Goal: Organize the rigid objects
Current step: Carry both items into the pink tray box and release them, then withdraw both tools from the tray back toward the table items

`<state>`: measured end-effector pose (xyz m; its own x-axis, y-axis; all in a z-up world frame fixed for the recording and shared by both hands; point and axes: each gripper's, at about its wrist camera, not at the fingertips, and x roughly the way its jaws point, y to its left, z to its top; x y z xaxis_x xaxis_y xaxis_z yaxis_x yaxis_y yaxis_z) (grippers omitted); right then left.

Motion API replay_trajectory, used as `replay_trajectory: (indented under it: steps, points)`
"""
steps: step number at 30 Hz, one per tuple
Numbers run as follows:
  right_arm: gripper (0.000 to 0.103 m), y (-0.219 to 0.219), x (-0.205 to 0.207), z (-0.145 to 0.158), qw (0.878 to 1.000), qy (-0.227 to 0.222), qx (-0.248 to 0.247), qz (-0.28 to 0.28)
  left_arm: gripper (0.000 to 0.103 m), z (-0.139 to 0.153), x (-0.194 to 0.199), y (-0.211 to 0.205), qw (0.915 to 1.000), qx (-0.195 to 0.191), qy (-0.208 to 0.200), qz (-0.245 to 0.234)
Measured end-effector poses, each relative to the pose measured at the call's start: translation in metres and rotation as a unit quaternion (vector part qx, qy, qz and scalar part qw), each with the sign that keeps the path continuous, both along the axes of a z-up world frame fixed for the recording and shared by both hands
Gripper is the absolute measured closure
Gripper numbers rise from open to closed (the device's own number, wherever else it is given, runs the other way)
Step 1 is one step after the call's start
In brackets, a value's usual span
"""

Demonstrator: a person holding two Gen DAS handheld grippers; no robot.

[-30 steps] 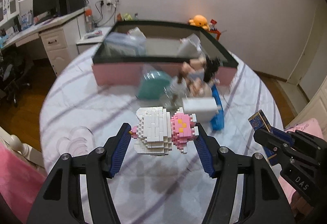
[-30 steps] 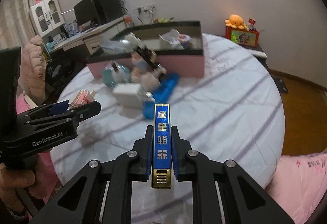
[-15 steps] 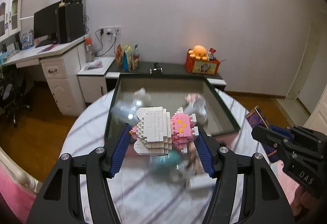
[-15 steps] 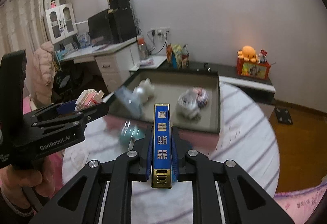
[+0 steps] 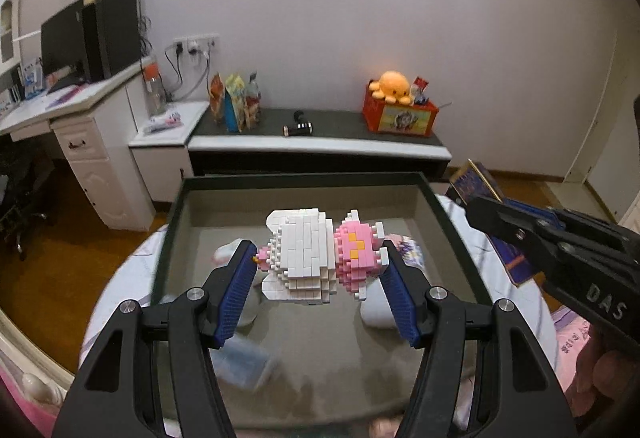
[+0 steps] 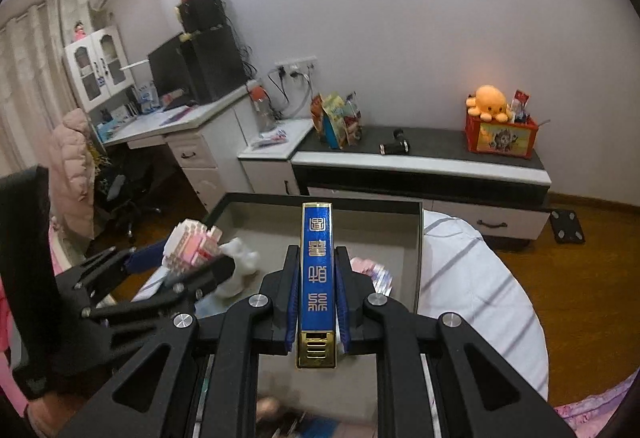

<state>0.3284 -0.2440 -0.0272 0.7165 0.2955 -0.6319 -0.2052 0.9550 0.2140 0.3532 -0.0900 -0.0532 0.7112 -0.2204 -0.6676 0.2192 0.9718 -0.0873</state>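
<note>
My left gripper (image 5: 318, 260) is shut on a white and pink brick figure (image 5: 316, 258), its blue pads pressing both ends, and holds it in the air over the dark-rimmed storage box (image 5: 304, 180). My right gripper (image 6: 317, 258) is shut on a slim blue and gold box (image 6: 317, 278) standing on edge, also above the storage box (image 6: 320, 198). In the right wrist view the left gripper (image 6: 188, 258) with the brick figure (image 6: 192, 246) hangs at the left. The right gripper's black body (image 5: 560, 242) shows at the right of the left wrist view.
Several items lie in the box: a white lump (image 6: 238, 266), a pale packet (image 5: 240, 358), a white block (image 5: 378, 310). The box rests on a round table with a striped cloth (image 6: 472, 278). Beyond stand a low cabinet (image 5: 320, 146), a desk (image 5: 68, 106) and an orange plush (image 5: 394, 86).
Both grippers have risen and travelled forward from above the cluttered tabletop to over the box interior, each keeping its object. The loose items on the cloth have dropped out of sight.
</note>
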Motion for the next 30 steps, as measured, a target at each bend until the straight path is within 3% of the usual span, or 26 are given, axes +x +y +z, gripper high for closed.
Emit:
replay_trajectory:
  steps: [9,13,15,17,20,21,22,23,24,27,30]
  points:
    - [0.087,-0.016,0.067,-0.053,0.998,0.069,0.003,-0.007,0.04,-0.045,0.05,-0.023,0.9979,0.03,0.057,-0.001]
    - [0.087,-0.017,0.077,-0.062,0.997,0.083,0.002,-0.004,0.039,-0.047,0.052,-0.026,0.997,0.046,0.063,0.001]
    - [0.087,-0.015,0.079,-0.064,0.996,0.088,-0.001,-0.001,0.028,-0.046,0.051,-0.027,0.9965,0.057,0.062,0.002]
    - [0.087,-0.014,0.079,-0.067,0.996,0.093,-0.001,0.0,0.01,-0.043,0.047,-0.025,0.9968,0.055,0.056,0.009]
    - [0.084,-0.015,0.077,-0.069,0.995,0.101,0.003,0.0,0.003,-0.036,0.041,-0.021,0.9973,0.057,0.045,0.014]
    - [0.065,-0.016,0.075,-0.068,0.995,0.103,0.007,-0.002,0.002,-0.033,0.037,-0.019,0.9972,0.06,0.042,0.018]
    - [0.036,-0.017,0.074,-0.068,0.994,0.105,0.012,-0.004,0.002,-0.031,0.034,-0.017,0.997,0.063,0.038,0.022]
    - [0.031,-0.017,0.071,-0.067,0.995,0.1,0.025,0.004,0.002,-0.028,0.028,-0.014,0.9969,0.065,0.033,0.028]
    - [0.018,-0.016,0.067,-0.064,0.995,0.095,0.032,0.009,0.002,-0.025,0.021,-0.011,0.9972,0.062,0.026,0.033]
    - [0.001,-0.009,0.054,-0.053,0.997,0.08,0.01,-0.004,0.001,-0.015,-0.003,0.003,0.9984,0.034,0.013,0.042]
    - [0.0,-0.007,0.034,-0.042,0.998,0.065,0.025,-0.008,0.0,-0.008,-0.025,0.014,0.9986,0.025,0.004,0.047]
